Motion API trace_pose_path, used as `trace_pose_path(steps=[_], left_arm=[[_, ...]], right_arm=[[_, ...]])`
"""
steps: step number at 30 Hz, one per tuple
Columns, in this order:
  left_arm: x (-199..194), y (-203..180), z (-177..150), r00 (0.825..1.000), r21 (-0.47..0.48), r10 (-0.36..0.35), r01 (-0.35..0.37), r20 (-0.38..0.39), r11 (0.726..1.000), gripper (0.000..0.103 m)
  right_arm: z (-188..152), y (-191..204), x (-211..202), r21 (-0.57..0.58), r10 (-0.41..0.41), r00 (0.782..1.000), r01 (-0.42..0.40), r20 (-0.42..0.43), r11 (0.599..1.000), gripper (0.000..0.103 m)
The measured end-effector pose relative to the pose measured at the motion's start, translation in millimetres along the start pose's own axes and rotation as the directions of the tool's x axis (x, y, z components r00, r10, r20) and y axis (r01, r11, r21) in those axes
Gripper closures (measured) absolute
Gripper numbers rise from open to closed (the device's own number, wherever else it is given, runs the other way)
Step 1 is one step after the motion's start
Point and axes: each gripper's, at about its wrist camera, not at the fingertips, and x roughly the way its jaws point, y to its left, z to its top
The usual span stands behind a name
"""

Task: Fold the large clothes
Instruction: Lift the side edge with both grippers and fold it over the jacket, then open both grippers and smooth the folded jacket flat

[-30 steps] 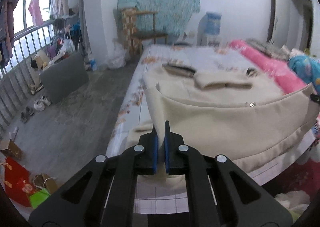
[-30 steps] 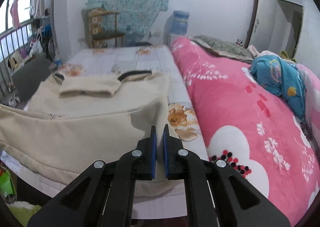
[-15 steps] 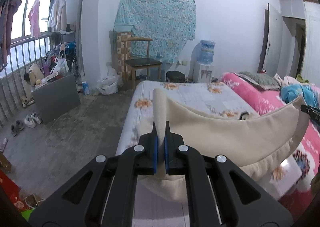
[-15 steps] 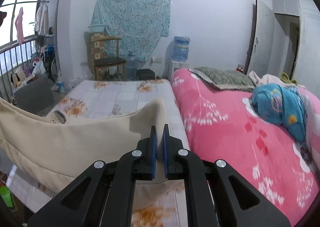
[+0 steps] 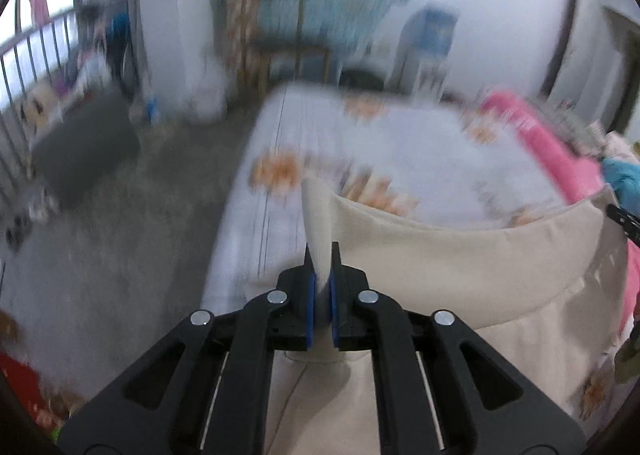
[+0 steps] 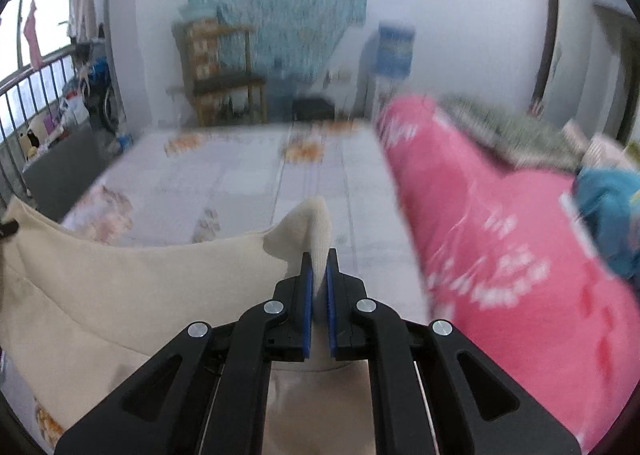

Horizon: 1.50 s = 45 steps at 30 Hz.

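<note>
- Left wrist view: left gripper (image 5: 320, 287) pinched narrow on a corner of the cream garment (image 5: 460, 263), blue pads pressed on the cloth from both sides.
- Right wrist view: right gripper (image 6: 317, 279) likewise clamped on the opposite corner of the cream garment (image 6: 140, 275), a peak of fabric standing up between the pads.
- Hem stretched in a shallow sag from one gripper to the other, raised off the bed (image 5: 400, 143); lower part of the garment draped down toward the near edge, out of sight beneath the grippers.
- Tip of the right gripper just visible at the far right edge of the left view, at the end of the hem.
- Pink quilt (image 6: 500, 255) alongside on the right, teal bundle (image 6: 608, 211) on top of it; bare floral sheet ahead, nothing lying on it in the reach of the fold.
- Heavy motion blur in both views; fine detail of the background not readable.
- Step judged in hand: carrying the held edge over for a lengthwise fold, roughly mid-task.
- Next move probably calls for: both corners carried forward level and together, hem kept taut, laid down square over the far part of the garment, and only then let go.
- Risk: uneven travel giving a skewed fold, or the right corner landing on the pink quilt.
</note>
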Motion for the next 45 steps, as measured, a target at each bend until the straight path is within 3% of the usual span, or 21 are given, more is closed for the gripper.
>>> trace_pose_path(steps=[2, 4, 7, 10, 13, 16, 18, 20, 21, 23, 25, 27, 29, 32, 34, 35, 37, 39, 43, 44, 45], left_arm=[[30, 8, -1, 0.996, -0.043, -0.003, -0.001, -0.088, 0.999, 0.089], [47, 18, -4, 0.992, -0.105, -0.013, -0.001, -0.127, 0.994, 0.073], [31, 32, -7, 0.997, -0.140, -0.010, -0.001, -0.073, 0.990, 0.071], [5, 38, -13, 0.999, -0.140, -0.037, 0.034, -0.022, 0.990, 0.071], [-22, 31, -28, 0.992, -0.110, -0.127, 0.126, 0.001, 0.986, 0.071], [-35, 15, -54, 0.971, -0.065, -0.235, 0.232, -0.040, 0.970, 0.066], [-30, 7, -73, 0.953, -0.070, -0.289, 0.283, -0.095, 0.957, 0.064], [-19, 3, -98, 0.948, -0.082, -0.277, 0.267, -0.156, 0.960, 0.064], [-15, 4, -106, 0.952, -0.085, -0.262, 0.251, -0.160, 0.964, 0.065], [-23, 10, -118, 0.960, -0.076, -0.256, 0.249, -0.115, 0.966, 0.066], [-27, 14, -120, 0.970, -0.078, -0.216, 0.208, -0.113, 0.975, 0.064], [-32, 21, -124, 0.979, -0.084, -0.169, 0.159, -0.118, 0.984, 0.063], [-43, 24, -125, 0.980, -0.088, -0.175, 0.167, -0.093, 0.982, 0.063], [-55, 6, -116, 0.968, -0.041, -0.242, 0.240, -0.063, 0.970, 0.061], [-56, -10, -102, 0.968, 0.009, -0.245, 0.246, -0.056, 0.969, 0.060], [-49, -25, -87, 0.966, 0.042, -0.251, 0.253, -0.057, 0.967, 0.059], [-35, -40, -64, 0.959, 0.047, -0.278, 0.280, -0.048, 0.959, 0.059], [-9, -53, -38, 0.955, 0.022, -0.291, 0.292, -0.056, 0.956, 0.059], [58, -51, -14, 0.976, -0.054, -0.168, 0.162, -0.141, 0.985, 0.059], [70, -42, -14, 0.973, -0.090, -0.178, 0.166, -0.150, 0.982, 0.060], [68, -34, -15, 0.972, -0.110, -0.201, 0.188, -0.123, 0.976, 0.063]], right_arm=[[-7, -13, 41, 0.055, 0.038, 0.990, -0.031, -0.134, 0.998, 0.090], [-14, -27, 59, 0.106, 0.038, 0.977, -0.016, -0.208, 0.994, 0.079], [-17, -54, 38, 0.213, 0.072, 0.984, -0.036, -0.166, 0.976, 0.069], [-20, -62, -4, 0.177, -0.057, 0.993, 0.075, -0.105, 0.981, 0.068], [-29, -60, -36, 0.154, -0.043, 0.996, 0.055, -0.076, 0.987, 0.068], [-52, -42, -55, 0.130, 0.106, 0.989, -0.093, -0.100, 0.987, 0.068], [-70, -30, -54, 0.125, 0.205, 0.969, -0.188, -0.141, 0.974, 0.068], [-96, -23, -48, 0.142, 0.256, 0.946, -0.231, -0.196, 0.963, 0.072], [-103, -26, -48, 0.146, 0.247, 0.943, -0.219, -0.222, 0.965, 0.073], [-129, -39, -40, 0.158, 0.172, 0.943, -0.131, -0.285, 0.979, 0.087], [-137, -59, -48, 0.232, 0.186, 0.946, -0.124, -0.267, 0.965, 0.096], [-137, -69, -60, 0.237, 0.111, 0.954, -0.044, -0.278, 0.971, 0.096], [-134, -70, -73, 0.192, 0.010, 0.957, 0.048, -0.290, 0.980, 0.096], [-114, -52, -87, 0.162, 0.046, 0.973, -0.009, -0.226, 0.987, 0.095], [-92, -30, -81, 0.106, 0.054, 0.985, -0.036, -0.164, 0.994, 0.088], [-76, -18, -72, 0.087, 0.069, 0.989, -0.058, -0.132, 0.995, 0.077], [-55, -3, -48, 0.083, 0.110, 0.988, -0.101, -0.104, 0.991, 0.072], [-30, 17, -9, 0.101, 0.156, 0.980, -0.144, -0.121, 0.984, 0.072], [-21, 20, 66, 0.126, 0.144, 0.962, -0.117, -0.231, 0.985, 0.072], [-27, 13, 81, 0.136, 0.135, 0.955, -0.102, -0.263, 0.985, 0.075], [-27, 4, 83, 0.155, 0.167, 0.957, -0.132, -0.236, 0.979, 0.078]])
